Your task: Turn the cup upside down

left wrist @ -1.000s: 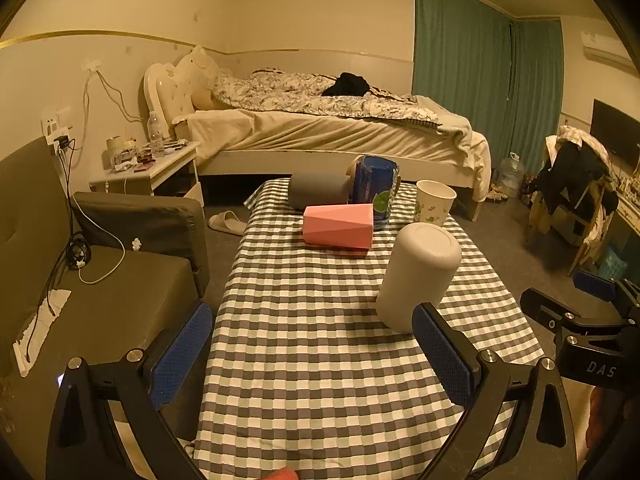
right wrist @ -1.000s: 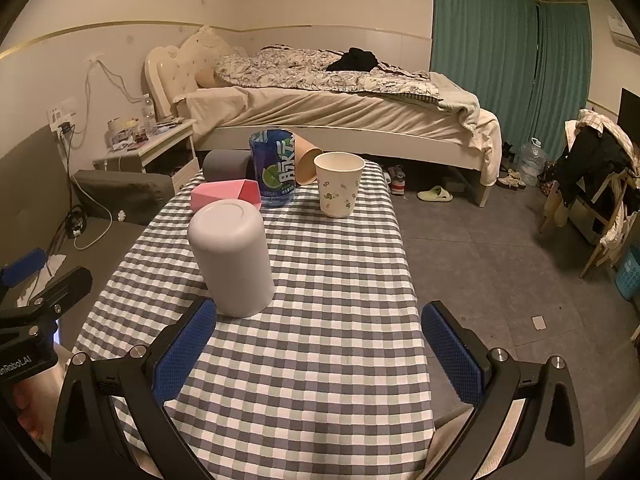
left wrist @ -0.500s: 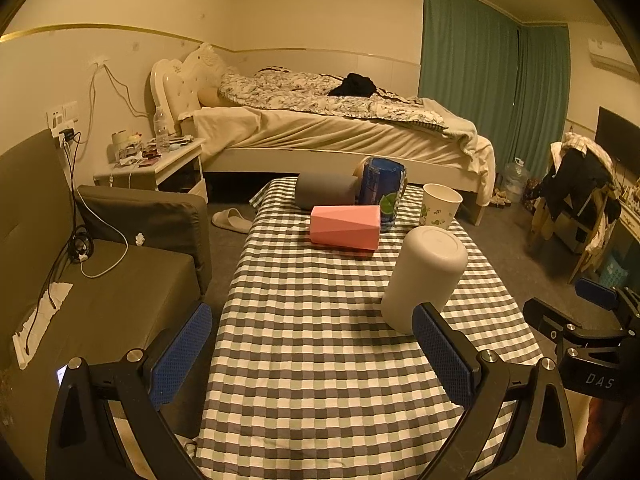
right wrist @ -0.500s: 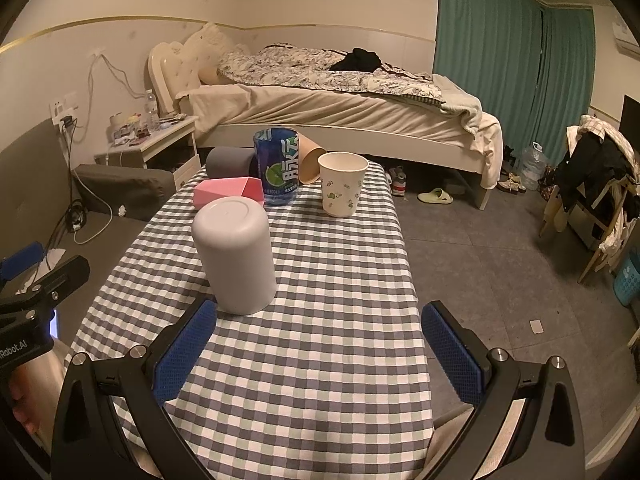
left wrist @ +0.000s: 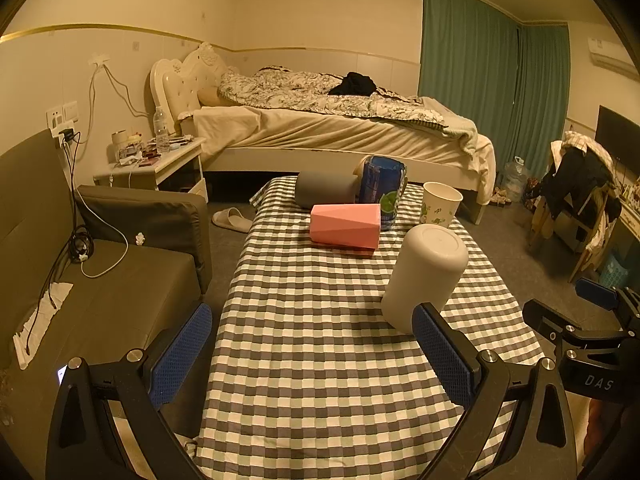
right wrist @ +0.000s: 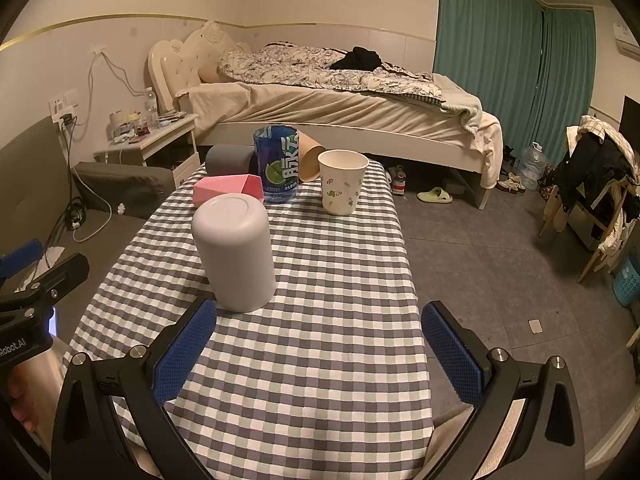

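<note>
A white plastic cup (left wrist: 426, 276) stands upside down on the checked table, also in the right wrist view (right wrist: 236, 252). A paper cup with green print (right wrist: 343, 187) stands upright, mouth up, near the far right edge; it also shows in the left wrist view (left wrist: 440, 204). My left gripper (left wrist: 312, 354) is open and empty over the near table, its right finger just in front of the white cup. My right gripper (right wrist: 318, 354) is open and empty, the white cup just beyond its left finger.
A pink box (left wrist: 346, 226), a grey cup on its side (left wrist: 326, 189), a blue printed cup (right wrist: 277, 163) and a tan cup on its side (right wrist: 310, 156) crowd the far end of the checked table (right wrist: 320, 280). A sofa (left wrist: 100, 280) is left, a bed (right wrist: 340, 108) behind.
Both views have drawn back and risen slightly from the table. The white cup stands where it was. Both grippers stay open.
</note>
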